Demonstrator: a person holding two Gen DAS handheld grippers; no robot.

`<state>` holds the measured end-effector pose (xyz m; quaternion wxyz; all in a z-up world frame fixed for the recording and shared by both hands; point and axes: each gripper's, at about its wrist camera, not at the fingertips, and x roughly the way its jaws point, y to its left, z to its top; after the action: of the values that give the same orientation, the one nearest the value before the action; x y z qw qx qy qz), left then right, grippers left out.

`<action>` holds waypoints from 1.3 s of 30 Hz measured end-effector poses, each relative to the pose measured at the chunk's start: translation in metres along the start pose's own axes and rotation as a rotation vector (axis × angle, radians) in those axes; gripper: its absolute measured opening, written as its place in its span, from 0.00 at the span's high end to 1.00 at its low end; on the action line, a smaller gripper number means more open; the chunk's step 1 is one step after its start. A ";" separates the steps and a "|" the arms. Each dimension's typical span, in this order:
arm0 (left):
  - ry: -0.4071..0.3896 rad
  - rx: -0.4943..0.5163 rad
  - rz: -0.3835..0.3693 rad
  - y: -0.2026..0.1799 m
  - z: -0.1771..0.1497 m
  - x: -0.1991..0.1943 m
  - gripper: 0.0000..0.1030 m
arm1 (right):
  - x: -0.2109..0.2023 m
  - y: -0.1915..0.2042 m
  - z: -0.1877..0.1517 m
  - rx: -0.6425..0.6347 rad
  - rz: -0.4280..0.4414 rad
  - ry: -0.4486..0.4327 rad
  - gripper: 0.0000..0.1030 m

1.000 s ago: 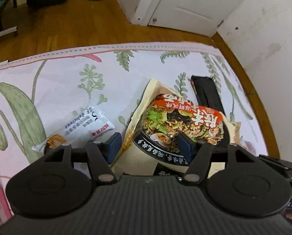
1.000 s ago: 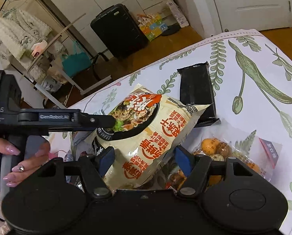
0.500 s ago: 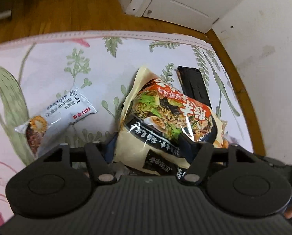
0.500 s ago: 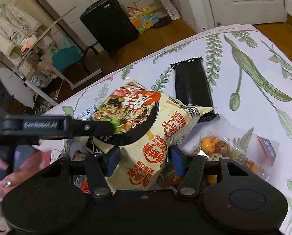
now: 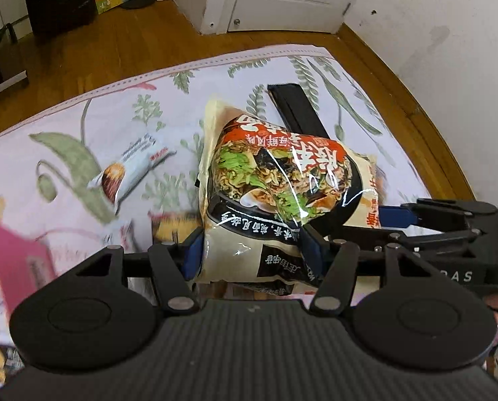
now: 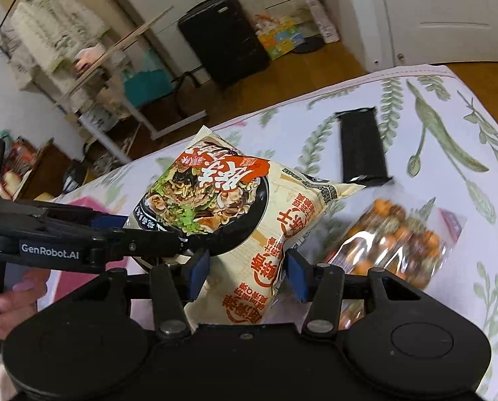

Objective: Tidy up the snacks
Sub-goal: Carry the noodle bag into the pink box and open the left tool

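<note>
Both claws, left claw and right claw, clamp the cream-and-orange plastic noodle packet, sharing support, apparently lifted off the floral-clothed worktop.

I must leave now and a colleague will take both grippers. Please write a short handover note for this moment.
Left gripper: shut on the noodle bag, near end.
Right gripper: shut on the same bag, other end.
The bag is held above the floral cloth.
On the cloth: black bar, clear nut bag, white snack packet, pink box.
Done: bag gripped. Left: place it, then sort the rest.
</note>
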<state>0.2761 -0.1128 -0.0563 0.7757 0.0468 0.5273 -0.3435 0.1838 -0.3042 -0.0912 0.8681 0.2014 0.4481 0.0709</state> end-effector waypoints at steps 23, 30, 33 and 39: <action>0.054 -0.115 0.096 0.023 -0.134 -0.144 0.43 | -0.043 0.142 -0.063 -0.312 0.161 0.189 0.46; 0.028 -0.210 0.123 0.051 -0.171 -0.206 0.43 | -0.045 0.195 -0.063 -0.369 0.274 0.249 0.46; 0.005 -0.246 0.149 0.064 -0.182 -0.232 0.43 | -0.040 0.218 -0.060 -0.375 0.323 0.269 0.46; -0.025 -0.313 0.211 0.104 -0.187 -0.263 0.43 | -0.013 0.260 -0.044 -0.417 0.385 0.268 0.50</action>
<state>0.1348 0.1744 0.0547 0.8118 -0.0238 0.5567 -0.1748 0.1562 -0.0589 0.0035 0.7945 0.0893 0.4879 0.3503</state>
